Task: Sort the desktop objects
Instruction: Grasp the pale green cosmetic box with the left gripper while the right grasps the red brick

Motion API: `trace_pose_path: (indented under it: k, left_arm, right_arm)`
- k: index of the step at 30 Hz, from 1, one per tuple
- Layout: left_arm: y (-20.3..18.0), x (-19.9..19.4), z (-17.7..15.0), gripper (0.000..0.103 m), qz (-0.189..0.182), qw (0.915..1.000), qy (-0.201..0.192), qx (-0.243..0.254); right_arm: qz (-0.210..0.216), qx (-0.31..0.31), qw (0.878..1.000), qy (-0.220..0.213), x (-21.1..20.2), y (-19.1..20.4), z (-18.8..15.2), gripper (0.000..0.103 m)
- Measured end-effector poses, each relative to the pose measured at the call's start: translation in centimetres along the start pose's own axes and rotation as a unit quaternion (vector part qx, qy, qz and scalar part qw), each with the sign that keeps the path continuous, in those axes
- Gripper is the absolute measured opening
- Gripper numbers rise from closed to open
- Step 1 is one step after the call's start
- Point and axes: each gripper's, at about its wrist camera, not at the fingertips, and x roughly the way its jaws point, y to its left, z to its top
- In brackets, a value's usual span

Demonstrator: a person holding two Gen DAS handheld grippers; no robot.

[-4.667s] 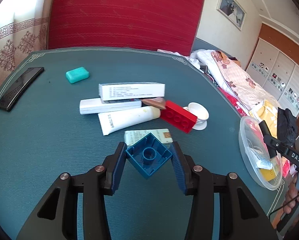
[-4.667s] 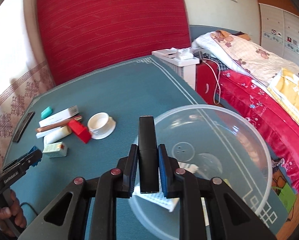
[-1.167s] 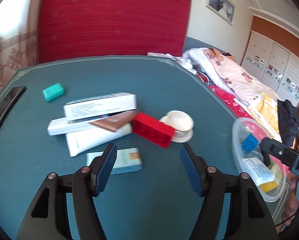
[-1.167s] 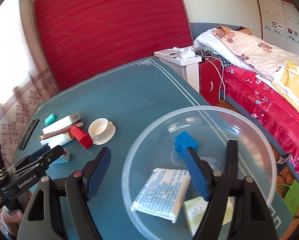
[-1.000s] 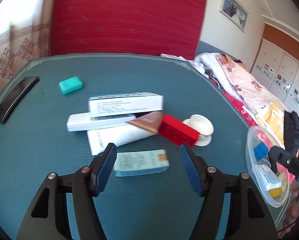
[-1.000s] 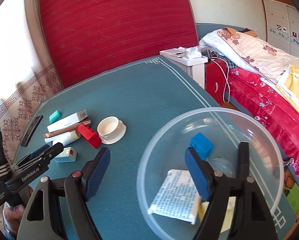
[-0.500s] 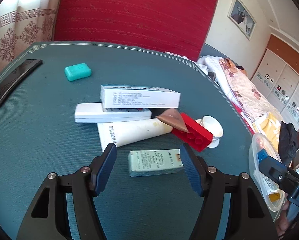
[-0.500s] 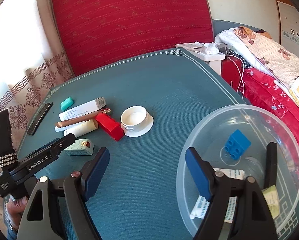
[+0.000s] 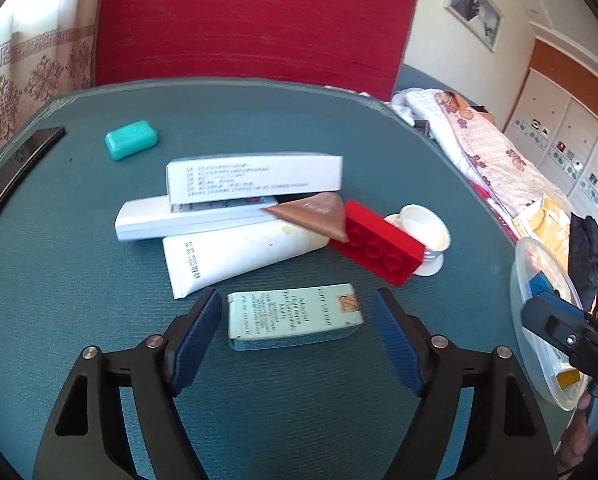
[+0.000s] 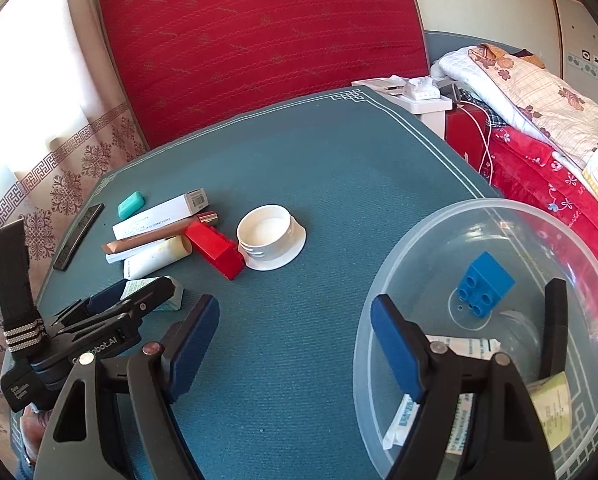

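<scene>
Item: pale green carton [image 9: 293,316], flat on the bench [image 9: 79,280], between the fingers of the left gripper [image 9: 297,334]. Judged light, stiff card, crushable; best taken across its short ends. Left fingers have just been opening wider, not touching it. Right gripper [image 10: 295,344] open, empty, beside the clear bowl [image 10: 383,264]. Versus earlier: blue brick [image 10: 485,290] has left the left fingers and now lies in the bowl.
</scene>
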Motion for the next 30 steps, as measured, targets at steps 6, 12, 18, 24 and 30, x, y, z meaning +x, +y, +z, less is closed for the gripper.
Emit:
trace_pose_path:
  k: [6, 12, 18, 24, 30]
  left_arm:
    - [0.4, -0.1, -0.2, 0.075, 0.004, 1.0, 0.002, -0.005]
    - [0.8, -0.8, -0.6, 0.072, 0.018, 0.9998, -0.004, -0.009]
    - [1.8, -1.5, -0.8, 0.072, 0.036, 0.9989, -0.012, -0.03]
    - [1.8, -1.5, -0.8, 0.072, 0.041, 0.9985, -0.012, -0.033]
    - [1.8, -1.5, -0.9, 0.072, 0.044, 0.9985, -0.011, -0.03]
  right_arm:
    - [0.01, -0.018, 1.0, -0.003, 0.2, 1.2, 0.4, 0.081]
    - [0.033, -0.029, 0.999, 0.003, 1.2, 2.6, 0.9, 0.082]
    - [0.046, -0.039, 0.998, 0.015, 3.1, 3.9, 1.5, 0.08]
    - [0.025, -0.082, 0.996, 0.014, 5.4, 5.7, 2.7, 0.068]
    - [0.036, -0.089, 0.995, 0.016, 7.5, 6.4, 4.3, 0.059]
